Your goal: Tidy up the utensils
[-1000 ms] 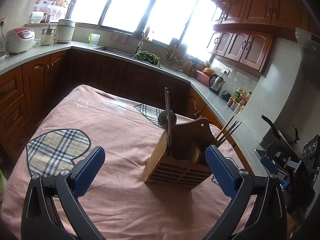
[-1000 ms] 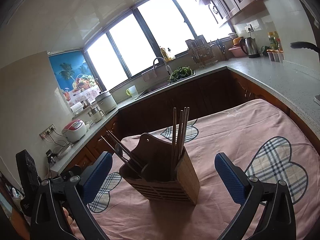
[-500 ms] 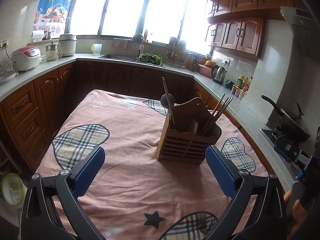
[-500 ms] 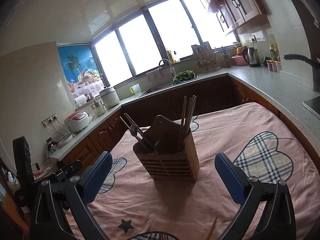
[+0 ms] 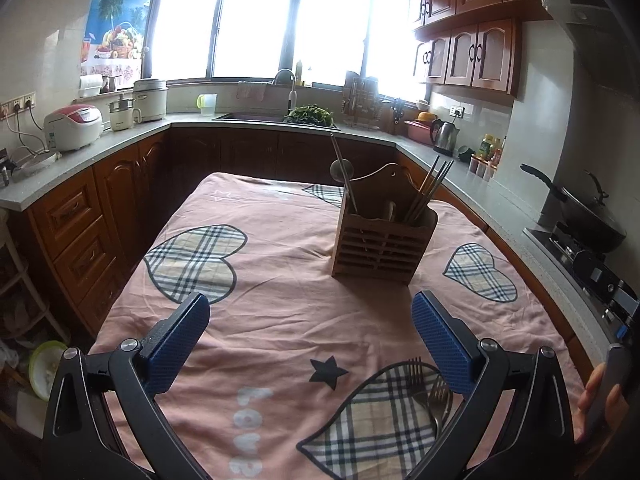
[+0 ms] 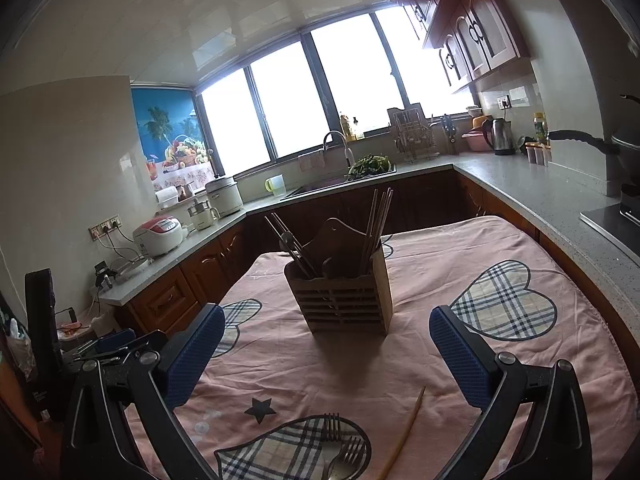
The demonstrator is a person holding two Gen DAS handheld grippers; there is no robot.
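The surface (image 5: 280, 280), under a pink cloth with plaid hearts, fills both views. A wooden holder (image 5: 382, 240) stands ahead of the left tool (image 5: 310, 344) and the right tool (image 6: 326, 356), with chopsticks (image 6: 378, 224) upright inside. Both tools are spread wide and hold nothing. Two forks (image 6: 340, 444) and a loose chopstick (image 6: 404, 432) lie just below the right tool.

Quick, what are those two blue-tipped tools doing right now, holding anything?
Left tool: open, holding nothing, above the tablecloth.
Right tool: open, holding nothing; forks lie loose below it.
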